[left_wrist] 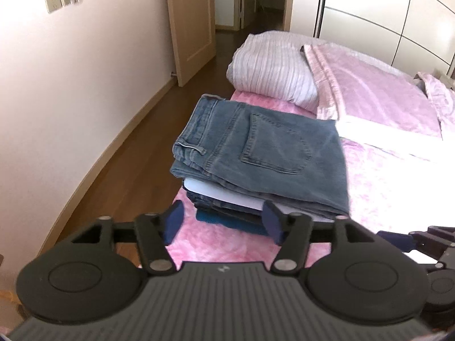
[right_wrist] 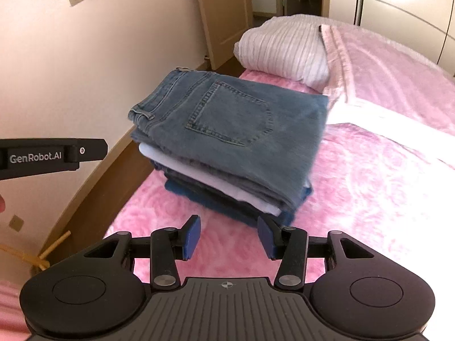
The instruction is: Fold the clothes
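- On the bed, jeans top the stack squarely.
- Left gripper and right gripper: jaws spread, empty.
- I'd back off straight, no snagging edges.

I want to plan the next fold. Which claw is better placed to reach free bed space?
Probably the right claw: open and empty, with bare pink blanket ahead on its side. The left claw faces the stack and floor.
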